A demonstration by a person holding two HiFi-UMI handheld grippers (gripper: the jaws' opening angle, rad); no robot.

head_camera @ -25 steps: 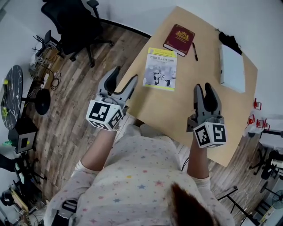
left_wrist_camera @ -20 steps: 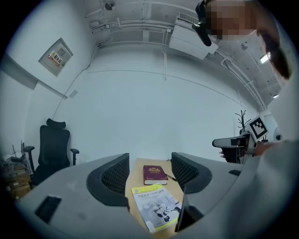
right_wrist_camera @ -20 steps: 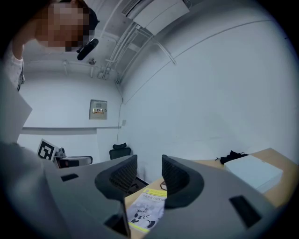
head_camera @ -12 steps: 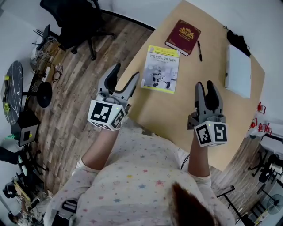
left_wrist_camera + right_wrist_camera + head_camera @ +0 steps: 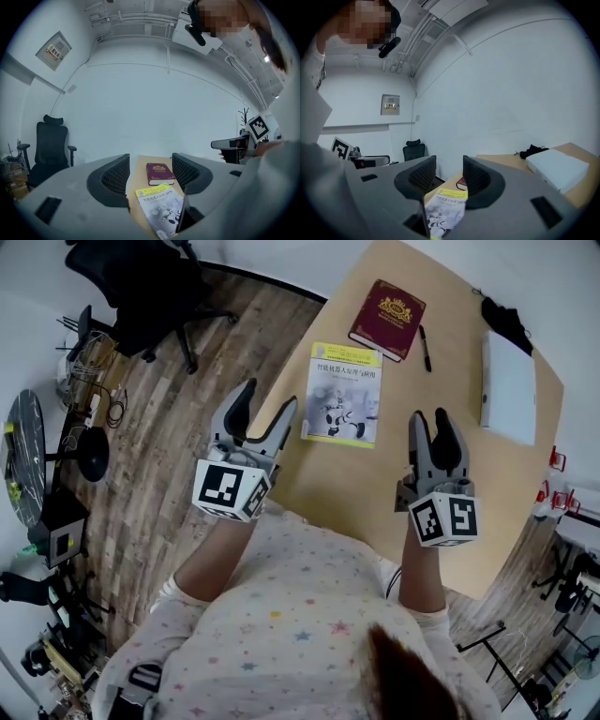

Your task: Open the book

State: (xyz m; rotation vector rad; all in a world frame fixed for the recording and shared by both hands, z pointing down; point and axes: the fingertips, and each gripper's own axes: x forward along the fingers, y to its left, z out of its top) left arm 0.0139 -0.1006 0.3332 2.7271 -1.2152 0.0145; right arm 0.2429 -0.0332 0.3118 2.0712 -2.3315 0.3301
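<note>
We see the book [image 5: 343,395] lying shut and flat on the bench [image 5: 375,493], front cover up: yellow band at top w/ a line of Chinese print, bigger Chinese title under it, then a b/w picture; chars too small for us to read. Beyond it lies a red book [image 5: 387,319] w/ a gold emblem, no legible text, and a pen [image 5: 425,348] just beside that. A white box [image 5: 507,388] sits well to the right. Wall notice [image 5: 55,50] in the left gripper view: print unreadable. Both forearms reach fwd, grippers held above the near bench edge, pointing away from the person. The left gripper [image 5: 267,399] hangs over the bench's left edge, tilted toward the book, jaws wide apart, nothing btw them. The right gripper [image 5: 429,418] is over the bench, near-straight, jaws apart by a narrower gap, also empty. The book lies ahead, btw the two; neither touches it.
</note>
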